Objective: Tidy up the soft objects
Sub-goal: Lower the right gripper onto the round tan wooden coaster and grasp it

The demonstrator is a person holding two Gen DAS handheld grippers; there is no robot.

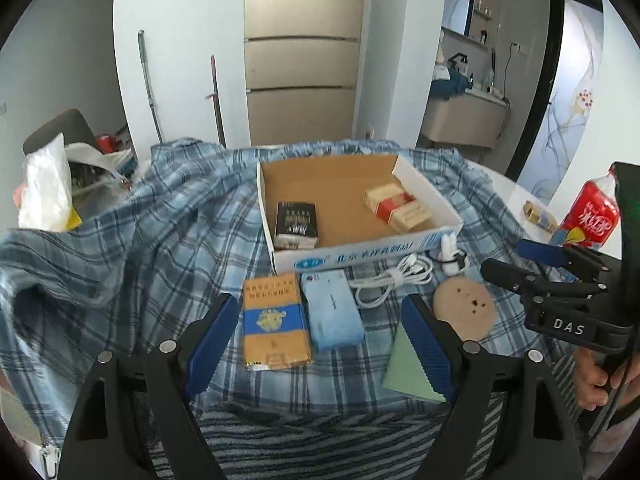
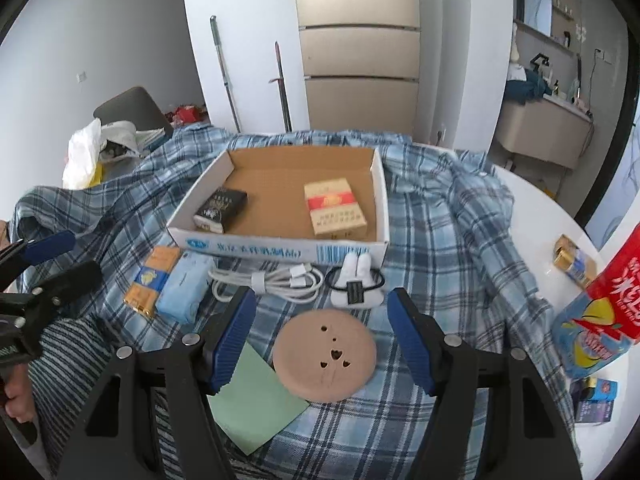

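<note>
A: Nearest?
B: Left gripper (image 1: 320, 344) and right gripper (image 2: 320, 344), jaws wide, empty. A flat green sheet (image 2: 256, 404) and round tan disc (image 2: 325, 354) lie between the right's.
A: Beyond?
B: Soft blue tissue pack (image 1: 334, 310) beside glossy orange pack (image 1: 275, 320) on rumpled plaid cloth (image 1: 140, 248); then the cardboard box (image 2: 280, 249), with bare white table (image 2: 532, 200) rightward.

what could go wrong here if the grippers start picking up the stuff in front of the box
1. The orange pack and blue tissue pack lie touching, so the open left gripper might catch both.
2. The white cable lies loosely coiled against the rabbit hair tie; lifting one may drag the other.
3. Everything sits on a wrinkled plaid cloth, which the right gripper could pinch along with the flat round disc.
</note>
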